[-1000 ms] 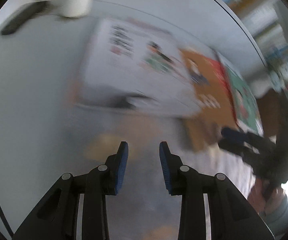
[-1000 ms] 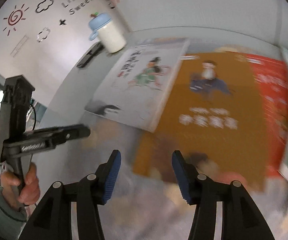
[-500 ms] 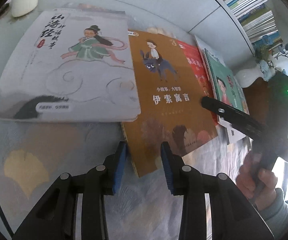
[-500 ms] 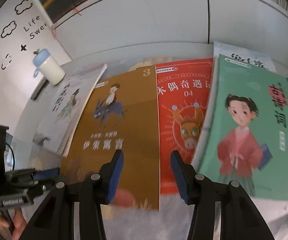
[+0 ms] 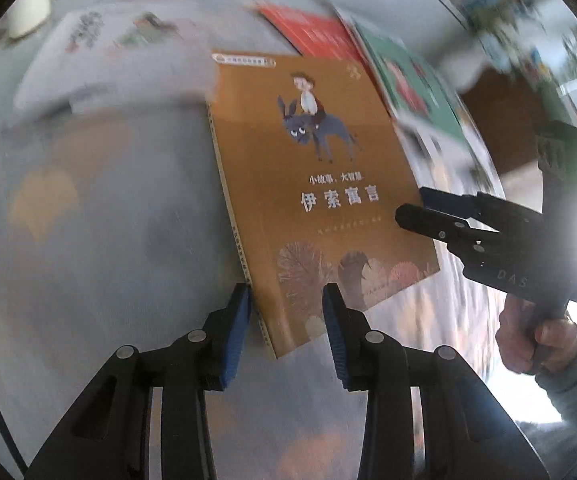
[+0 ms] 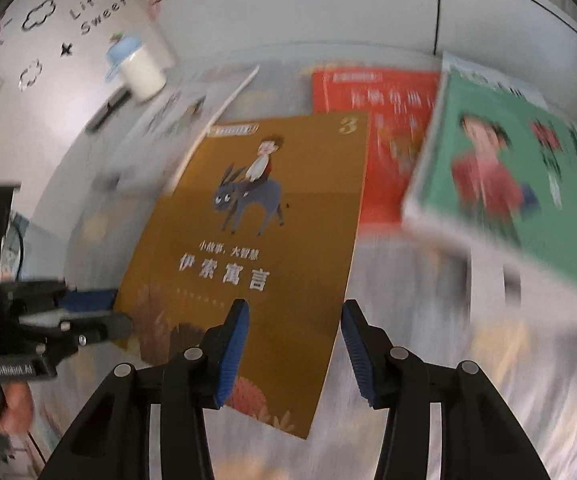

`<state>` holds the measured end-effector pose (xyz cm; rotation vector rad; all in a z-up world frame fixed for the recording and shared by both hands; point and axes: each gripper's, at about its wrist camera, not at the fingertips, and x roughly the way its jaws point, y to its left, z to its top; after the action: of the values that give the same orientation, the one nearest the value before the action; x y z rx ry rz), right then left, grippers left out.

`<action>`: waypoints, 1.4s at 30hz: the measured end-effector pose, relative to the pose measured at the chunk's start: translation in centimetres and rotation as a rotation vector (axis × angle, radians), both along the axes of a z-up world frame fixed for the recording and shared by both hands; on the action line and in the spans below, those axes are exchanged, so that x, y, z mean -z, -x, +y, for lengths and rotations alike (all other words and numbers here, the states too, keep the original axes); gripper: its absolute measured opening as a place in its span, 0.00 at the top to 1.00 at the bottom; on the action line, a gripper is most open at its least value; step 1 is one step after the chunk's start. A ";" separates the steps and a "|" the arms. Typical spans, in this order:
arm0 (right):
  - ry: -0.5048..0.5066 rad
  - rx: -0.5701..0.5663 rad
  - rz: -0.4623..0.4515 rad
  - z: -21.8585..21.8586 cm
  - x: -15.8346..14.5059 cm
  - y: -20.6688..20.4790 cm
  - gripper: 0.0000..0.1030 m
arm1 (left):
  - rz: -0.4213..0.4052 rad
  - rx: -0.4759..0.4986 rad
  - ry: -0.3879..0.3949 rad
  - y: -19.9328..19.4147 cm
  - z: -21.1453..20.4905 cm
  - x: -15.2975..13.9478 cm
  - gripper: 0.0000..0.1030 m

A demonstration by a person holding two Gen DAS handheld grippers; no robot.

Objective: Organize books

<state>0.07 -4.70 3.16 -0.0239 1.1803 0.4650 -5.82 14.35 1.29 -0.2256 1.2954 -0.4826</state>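
Evidently mid-lift: both grippers, left (image 5: 284,320) and right (image 6: 294,346), stayed spread around the brown book's (image 6: 256,248) near edge above the table (image 5: 100,220); next, both would need to close.

Printed in white on the brown book (image 6: 272,240): 小故事,大智慧 above the larger title 伊索寓言, with a gold "3" in the top corner. Written on the wall (image 6: 68,28): "Life is Sweet". Lettered on the left gripper (image 6: 64,320) body: "GenRobot.AI".
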 end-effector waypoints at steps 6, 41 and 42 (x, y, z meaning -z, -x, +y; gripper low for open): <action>0.008 0.106 0.064 -4.2 0.8 8.0 0.54 | 0.034 0.245 -0.021 5.6 -5.5 0.5 0.68; -0.201 0.380 0.027 -16.9 2.4 19.6 0.59 | -0.010 -0.033 0.323 8.1 -10.5 -1.1 0.72; -0.186 0.372 0.022 -16.6 2.3 19.6 0.59 | -0.001 -0.029 0.294 8.1 -10.9 -0.4 0.76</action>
<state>-19.52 -21.32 0.85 0.3568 1.1280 0.2447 -13.93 3.45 1.70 -0.4887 1.2156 -0.6475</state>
